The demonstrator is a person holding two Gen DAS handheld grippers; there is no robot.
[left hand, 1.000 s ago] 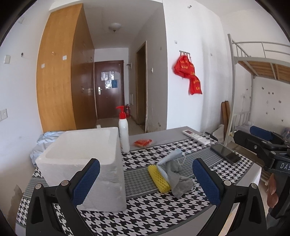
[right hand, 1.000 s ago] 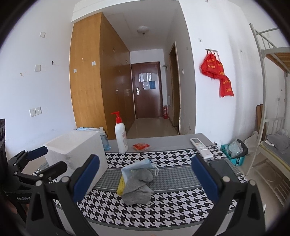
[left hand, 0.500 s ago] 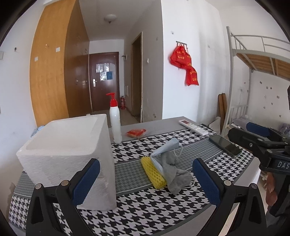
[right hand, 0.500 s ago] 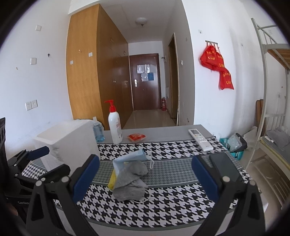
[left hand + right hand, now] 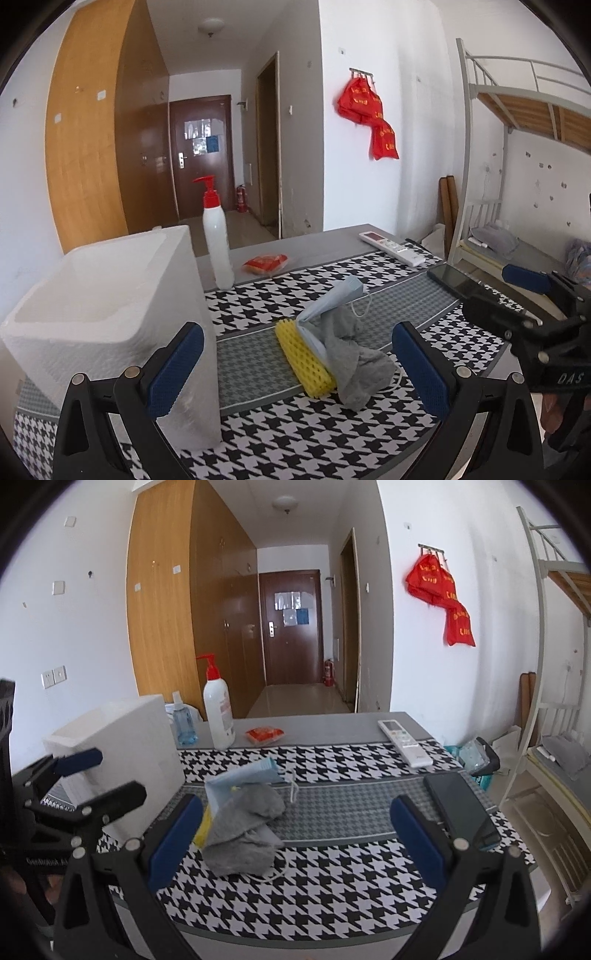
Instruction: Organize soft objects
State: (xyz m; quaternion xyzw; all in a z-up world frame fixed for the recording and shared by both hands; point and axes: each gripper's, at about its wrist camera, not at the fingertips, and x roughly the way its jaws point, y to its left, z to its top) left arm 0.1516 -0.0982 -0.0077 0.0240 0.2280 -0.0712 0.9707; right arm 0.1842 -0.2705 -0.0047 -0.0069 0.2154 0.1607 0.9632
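A crumpled grey cloth [image 5: 352, 360] lies mid-table on the black-and-white houndstooth tablecloth [image 5: 295, 432], touching a light-blue pleated face mask [image 5: 332, 302] and a yellow mesh foam sleeve [image 5: 301, 356] in 1 pile. A white foam box [image 5: 99, 306] stands near the pile's left, open side up, with a white pump bottle with red nozzle [image 5: 216, 240] behind it. The left gripper [image 5: 297, 363] and right gripper [image 5: 293, 836] hover before the pile, jaws wide, each holding nothing.
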